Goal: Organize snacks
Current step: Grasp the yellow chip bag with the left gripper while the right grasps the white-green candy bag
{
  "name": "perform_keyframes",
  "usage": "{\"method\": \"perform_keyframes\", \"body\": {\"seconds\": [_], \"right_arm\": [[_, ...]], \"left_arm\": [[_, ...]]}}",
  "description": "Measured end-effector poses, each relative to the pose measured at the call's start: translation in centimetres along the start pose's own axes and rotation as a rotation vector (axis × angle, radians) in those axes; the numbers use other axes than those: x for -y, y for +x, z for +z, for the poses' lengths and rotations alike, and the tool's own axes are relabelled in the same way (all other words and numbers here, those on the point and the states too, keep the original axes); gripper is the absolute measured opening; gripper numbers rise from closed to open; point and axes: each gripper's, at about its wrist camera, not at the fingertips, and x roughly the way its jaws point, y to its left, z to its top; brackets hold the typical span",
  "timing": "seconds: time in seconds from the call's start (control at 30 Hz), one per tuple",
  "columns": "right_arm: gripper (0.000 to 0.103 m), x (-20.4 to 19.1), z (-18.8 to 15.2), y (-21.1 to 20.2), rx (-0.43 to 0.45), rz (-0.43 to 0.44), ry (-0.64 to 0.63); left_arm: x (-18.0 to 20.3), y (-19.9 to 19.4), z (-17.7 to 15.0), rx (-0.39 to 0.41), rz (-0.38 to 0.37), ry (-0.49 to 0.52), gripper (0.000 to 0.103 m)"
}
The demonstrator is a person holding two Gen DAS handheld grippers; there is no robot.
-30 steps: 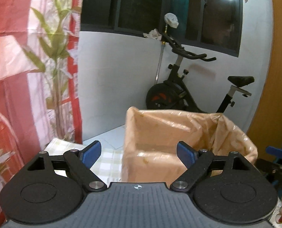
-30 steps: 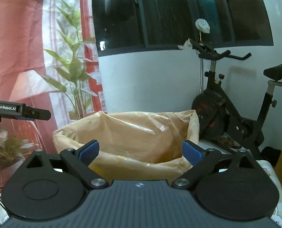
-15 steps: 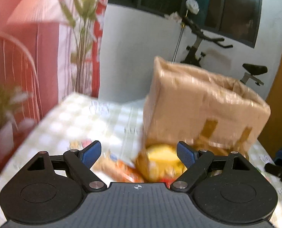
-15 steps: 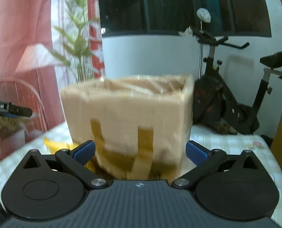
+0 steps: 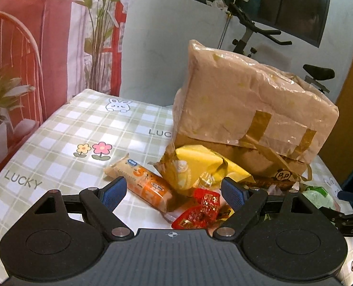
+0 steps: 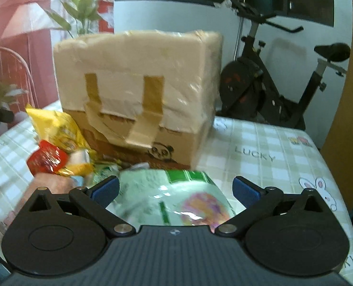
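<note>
Left wrist view: camera has dropped since a second ago; the snack pile, then unseen, now fills the foreground. Left gripper [image 5: 173, 190] spread wide, nothing between the pads. Ahead on the checked tablecloth [image 5: 64, 128]: orange biscuit roll [image 5: 143, 182], yellow bag [image 5: 200, 166], red sachet [image 5: 200, 211], all against the plastic-lined cardboard box [image 5: 248, 109].

Right wrist view: box [image 6: 138, 90] now seen front-on (panda print visible here only). Right gripper [image 6: 175, 189] released, jaws apart above a green snack packet [image 6: 176, 190], blurred. Exercise bike [image 6: 267, 83] behind.
</note>
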Motion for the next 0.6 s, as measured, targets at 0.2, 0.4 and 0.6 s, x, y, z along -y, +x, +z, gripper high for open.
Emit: {"method": "perform_keyframes", "body": {"seconds": [0.2,0.4,0.6], "right_arm": [[0.103,1.4,-1.2,2.4,-0.096,0.086,0.034],[0.103,0.6,-1.7,2.9,-0.095,0.069,0.031],[0.103,-0.5,-2.2,3.8,-0.123,0.012,-0.017]], "left_arm": [[0.2,0.6,-0.8,-0.03,-0.011,-0.004,0.088],[0.5,1.1,-1.1,-0.048,-0.027,0.002,0.088],[0.4,1.3,-1.3,-0.06,-0.031,0.0,0.088]]}}
